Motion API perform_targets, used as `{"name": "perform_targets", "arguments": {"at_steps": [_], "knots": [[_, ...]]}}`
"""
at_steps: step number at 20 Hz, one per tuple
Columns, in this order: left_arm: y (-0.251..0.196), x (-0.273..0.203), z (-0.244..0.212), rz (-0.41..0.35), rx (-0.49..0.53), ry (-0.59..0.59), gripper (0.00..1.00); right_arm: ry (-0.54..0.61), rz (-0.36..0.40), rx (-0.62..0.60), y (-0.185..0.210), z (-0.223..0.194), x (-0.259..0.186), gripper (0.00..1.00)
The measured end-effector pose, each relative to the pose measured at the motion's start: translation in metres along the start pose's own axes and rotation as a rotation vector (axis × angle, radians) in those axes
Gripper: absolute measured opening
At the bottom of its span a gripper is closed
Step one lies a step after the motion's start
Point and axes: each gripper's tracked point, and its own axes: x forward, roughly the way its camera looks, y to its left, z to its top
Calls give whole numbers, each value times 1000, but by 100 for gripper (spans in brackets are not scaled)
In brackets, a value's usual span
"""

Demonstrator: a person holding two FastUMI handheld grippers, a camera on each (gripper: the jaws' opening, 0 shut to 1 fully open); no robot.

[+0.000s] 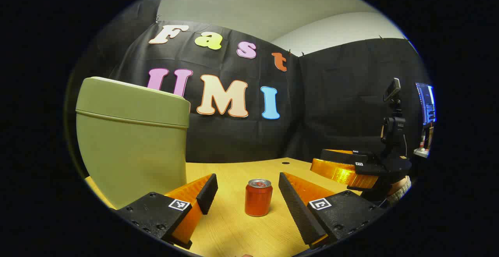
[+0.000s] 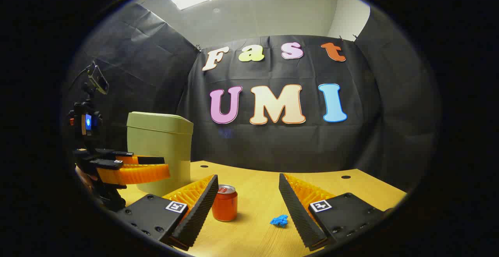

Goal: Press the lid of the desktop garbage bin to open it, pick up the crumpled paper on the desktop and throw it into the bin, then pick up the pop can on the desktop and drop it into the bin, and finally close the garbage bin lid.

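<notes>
Nothing looks done yet; the left gripper (image 1: 248,194) has its fingers spread, holding nothing, with the can (image 1: 258,197) upright on the desk between them, a little ahead; the right gripper (image 2: 248,200) is likewise spread and empty, the crumpled paper (image 2: 279,220) lying near its right finger; further off, the bin (image 2: 160,149) stands with its lid (image 2: 160,122) down, unpressed; the wooden desk (image 2: 257,233) reaches back to a black cloth wall under a lit ceiling.
</notes>
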Motion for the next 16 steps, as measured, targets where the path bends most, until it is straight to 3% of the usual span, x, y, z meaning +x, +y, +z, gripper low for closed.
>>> {"name": "perform_targets", "arguments": {"at_steps": [16], "knots": [[-5, -2, -4, -6, -20, 24, 95, 5, -9, -14, -3, -1, -1, 98]]}}
